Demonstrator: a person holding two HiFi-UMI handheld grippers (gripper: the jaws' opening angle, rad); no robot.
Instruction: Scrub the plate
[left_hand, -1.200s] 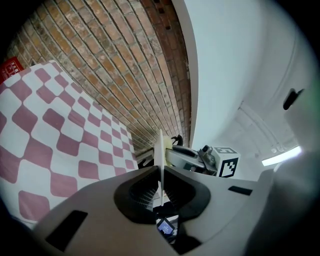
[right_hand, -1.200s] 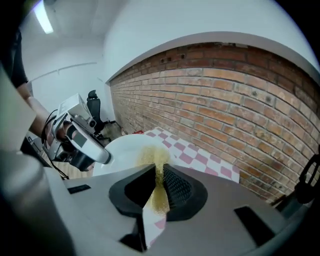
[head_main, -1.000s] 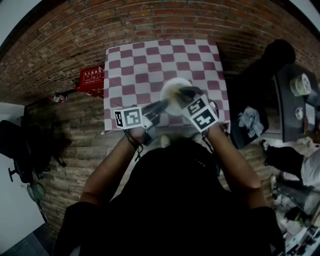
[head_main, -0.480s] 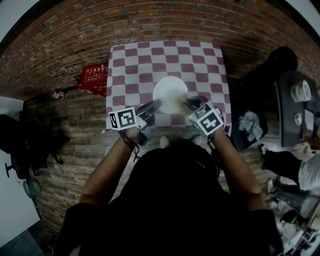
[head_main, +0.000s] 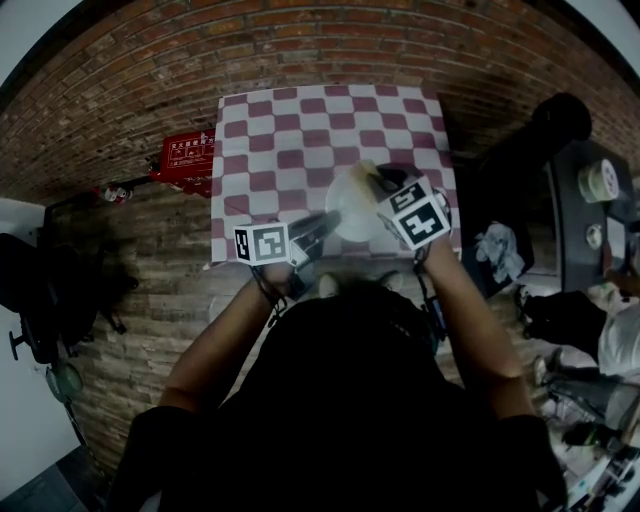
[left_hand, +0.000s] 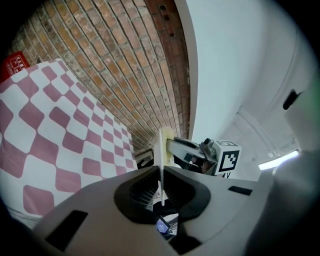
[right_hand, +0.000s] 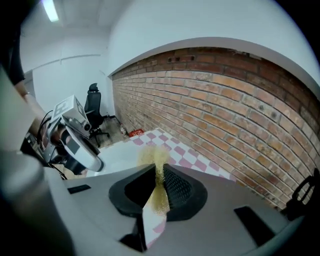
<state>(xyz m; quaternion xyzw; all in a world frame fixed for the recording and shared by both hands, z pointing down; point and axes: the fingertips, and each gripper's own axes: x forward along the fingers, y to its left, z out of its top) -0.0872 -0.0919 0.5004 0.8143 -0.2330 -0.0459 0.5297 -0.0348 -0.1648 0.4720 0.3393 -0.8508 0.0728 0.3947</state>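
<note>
Head view is dim: the plate, above the checked surface, is half covered by the right gripper. Its own view shows a yellow scourer pinched tight; the left gripper clamps the plate edge-on

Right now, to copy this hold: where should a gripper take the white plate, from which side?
By its rim, edge-on from the person's left, like the left gripper: the white plate is flat and thin, and its face is free for the scrub pad.
</note>
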